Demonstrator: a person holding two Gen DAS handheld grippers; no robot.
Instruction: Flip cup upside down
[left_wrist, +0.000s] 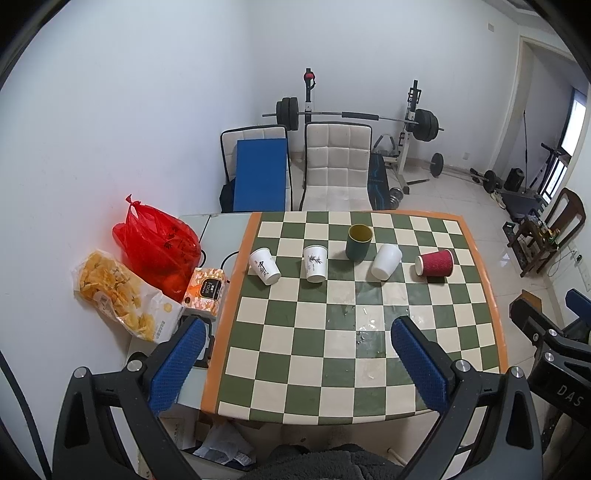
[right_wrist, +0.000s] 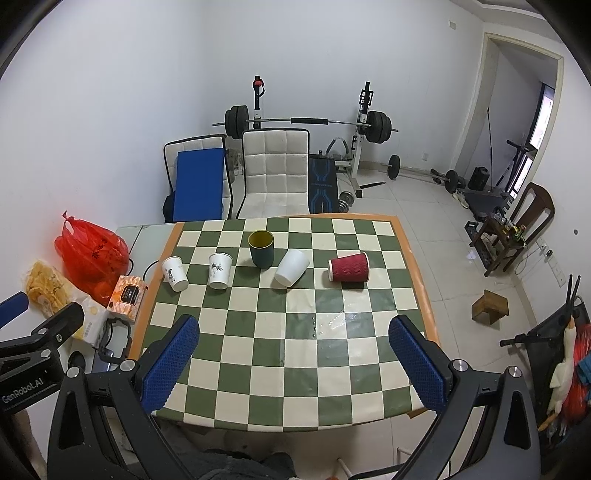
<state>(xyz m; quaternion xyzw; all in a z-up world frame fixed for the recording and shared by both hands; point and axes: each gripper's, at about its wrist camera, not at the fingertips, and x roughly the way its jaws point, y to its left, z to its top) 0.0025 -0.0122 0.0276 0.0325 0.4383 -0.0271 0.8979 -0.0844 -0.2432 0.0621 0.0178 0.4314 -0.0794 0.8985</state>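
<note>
A row of cups stands on the green-and-cream checkered table (left_wrist: 332, 373) (right_wrist: 295, 373). From the left: two white printed paper cups (left_wrist: 264, 266) (left_wrist: 315, 263), a dark green cup (left_wrist: 358, 242) upright with its yellow inside showing, a plain white cup (left_wrist: 386, 261), and a red ribbed cup (left_wrist: 434, 263) that looks tipped over. They also show in the right wrist view (right_wrist: 175, 273) (right_wrist: 219, 270) (right_wrist: 261, 248) (right_wrist: 291, 267) (right_wrist: 349, 267). My left gripper (left_wrist: 299, 330) and my right gripper (right_wrist: 295, 328) are both open and empty, held above the table's near edge, well short of the cups.
Left of the table lie a red plastic bag (left_wrist: 157, 243), a bag of chips (left_wrist: 118, 295) and an orange tissue pack (left_wrist: 205, 287). Two chairs (left_wrist: 338, 166) stand behind the table, with a barbell rack (left_wrist: 354, 118) beyond. A wooden stool (right_wrist: 490, 306) stands on the floor at the right.
</note>
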